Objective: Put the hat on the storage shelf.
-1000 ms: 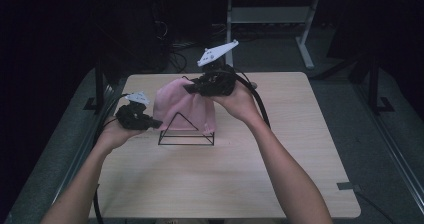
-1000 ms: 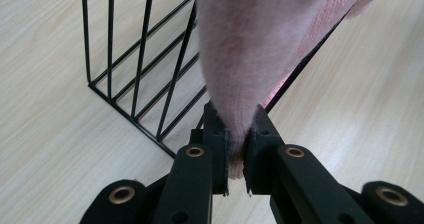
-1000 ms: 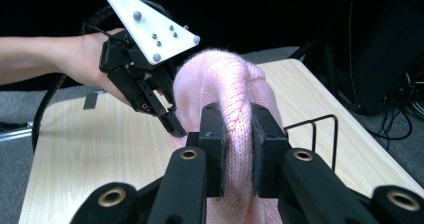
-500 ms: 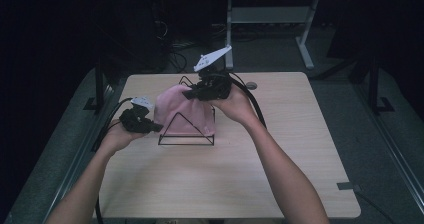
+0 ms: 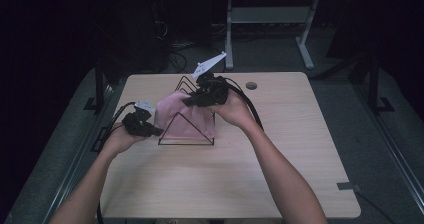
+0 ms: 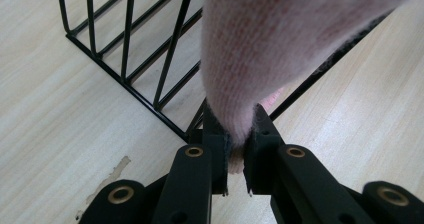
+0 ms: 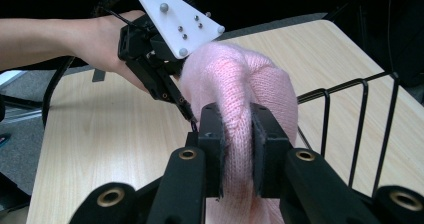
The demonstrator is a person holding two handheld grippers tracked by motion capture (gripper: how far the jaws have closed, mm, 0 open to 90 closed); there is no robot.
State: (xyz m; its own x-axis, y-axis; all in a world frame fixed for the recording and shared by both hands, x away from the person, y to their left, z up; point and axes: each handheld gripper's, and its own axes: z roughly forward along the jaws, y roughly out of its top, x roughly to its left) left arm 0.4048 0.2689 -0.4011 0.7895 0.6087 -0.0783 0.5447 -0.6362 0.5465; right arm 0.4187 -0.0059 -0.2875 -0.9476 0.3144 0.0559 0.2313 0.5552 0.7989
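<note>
A pink knitted cloth (image 5: pixel 182 119) is draped over a black wire rack (image 5: pixel 186 143) with a triangular end, at the middle left of the table. My left gripper (image 5: pixel 150 130) holds the cloth's lower left edge; in the left gripper view its jaws are shut on a pinch of pink knit (image 6: pixel 240 69) beside the rack's corner (image 6: pixel 165 104). My right gripper (image 5: pixel 192 100) grips the cloth at the top of the rack, and in the right gripper view a thick fold of knit (image 7: pixel 240 109) sits squeezed between its fingers (image 7: pixel 210 134). The left gripper (image 7: pixel 187 111) shows there too.
The light wooden table (image 5: pixel 280 169) has a small round hole (image 5: pixel 251 85) near its far edge. Dark floor, cables and a white frame's legs (image 5: pixel 305 49) lie beyond the table. Black cables trail from both grippers.
The right gripper has come down and forward, pulling the cloth over the rack's top. The left gripper has drawn the cloth's edge lower on the rack's left side.
</note>
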